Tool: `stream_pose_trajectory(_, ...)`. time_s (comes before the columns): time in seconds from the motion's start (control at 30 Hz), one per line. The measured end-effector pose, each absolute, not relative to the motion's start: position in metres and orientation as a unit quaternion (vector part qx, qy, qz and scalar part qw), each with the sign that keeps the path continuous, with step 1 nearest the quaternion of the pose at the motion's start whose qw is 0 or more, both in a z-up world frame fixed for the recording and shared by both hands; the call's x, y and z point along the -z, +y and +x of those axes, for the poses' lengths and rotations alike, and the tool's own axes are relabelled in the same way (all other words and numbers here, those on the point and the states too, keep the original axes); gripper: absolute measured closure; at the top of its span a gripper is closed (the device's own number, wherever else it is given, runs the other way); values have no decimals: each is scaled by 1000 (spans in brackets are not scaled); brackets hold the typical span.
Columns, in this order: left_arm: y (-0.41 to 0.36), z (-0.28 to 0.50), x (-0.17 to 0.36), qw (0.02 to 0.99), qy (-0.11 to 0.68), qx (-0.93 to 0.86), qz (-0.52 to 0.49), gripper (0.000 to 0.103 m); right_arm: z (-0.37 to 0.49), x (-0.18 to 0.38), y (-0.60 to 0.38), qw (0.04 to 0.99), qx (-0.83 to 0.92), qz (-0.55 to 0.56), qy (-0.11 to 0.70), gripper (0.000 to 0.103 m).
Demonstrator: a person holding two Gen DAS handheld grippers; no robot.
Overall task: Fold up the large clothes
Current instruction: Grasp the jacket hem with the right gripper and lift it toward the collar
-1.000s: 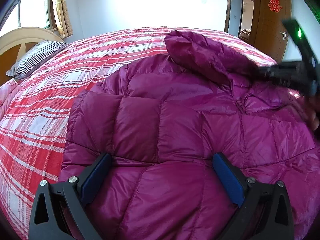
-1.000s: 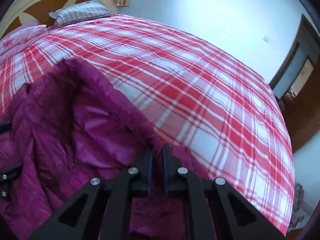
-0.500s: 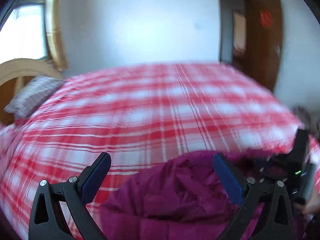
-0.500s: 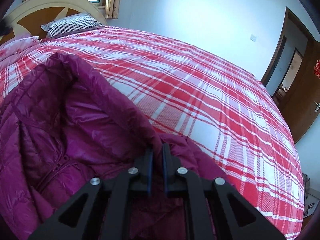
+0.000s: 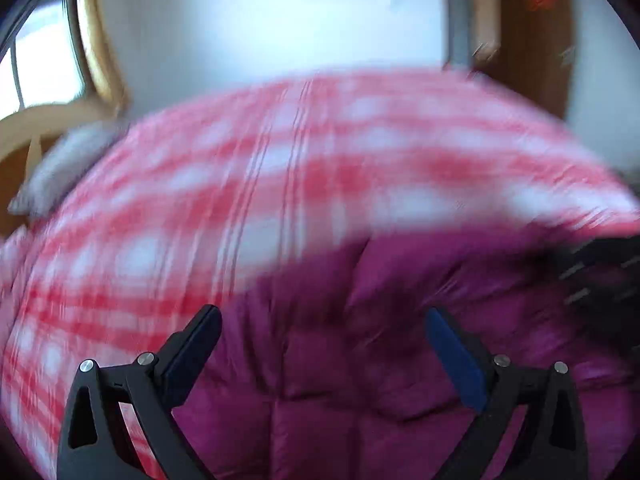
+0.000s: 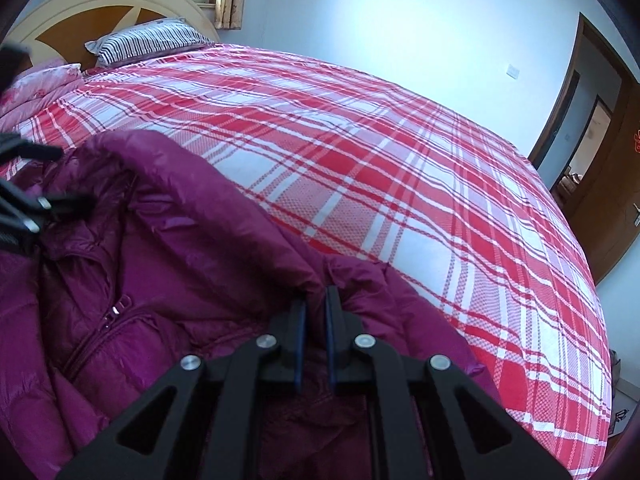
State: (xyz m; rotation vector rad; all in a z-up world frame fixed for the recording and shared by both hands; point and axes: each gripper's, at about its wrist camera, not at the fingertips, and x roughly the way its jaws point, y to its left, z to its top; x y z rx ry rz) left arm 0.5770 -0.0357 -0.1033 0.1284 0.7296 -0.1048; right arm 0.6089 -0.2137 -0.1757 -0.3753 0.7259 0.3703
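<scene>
right tongs [image 6: 316, 304] pinched on jacket [image 6: 192, 264] shoulder fold | left tongs [image 5: 320, 344] spread wide, empty, above jacket | collar leftward, nearer left

The left gripper [image 5: 322, 334] has dropped back toward the purple jacket [image 5: 380, 360], which fills more of its blurred view. The right gripper [image 6: 316, 308] has lifted the pinched fabric higher.

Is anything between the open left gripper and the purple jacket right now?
Nothing visible. The left gripper is open with only the jacket showing between its fingers, though that view is blurred. The right gripper is shut on a fold of the jacket, which lies on the plaid bed.
</scene>
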Motion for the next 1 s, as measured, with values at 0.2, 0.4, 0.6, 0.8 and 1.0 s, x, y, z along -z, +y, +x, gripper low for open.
stream_pose_trajectory(0.2, -58, 607, 58, 953, 287, 24, 95, 1, 610, 177, -214, 902, -179, -180, 350, 92)
stream_pose_trajectory(0.4, -56, 638, 134, 916, 370, -29, 153, 1, 606, 177, -213, 904, -179, -181, 343, 92)
stream_pose_trajectory(0.6, -66, 615, 166, 910, 363, -21, 200, 1, 602, 158, -231, 902, -230, -105, 349, 81)
stream_pose_trajectory(0.8, -65, 617, 169, 910, 366, -20, 194, 1, 600, 98, -278, 925, -190, 79, 319, 50)
stream_pose_trajectory(1.0, -64, 608, 158, 915, 358, -14, 187, 1, 631, 122, -232, 897, -165, 40, 407, 70)
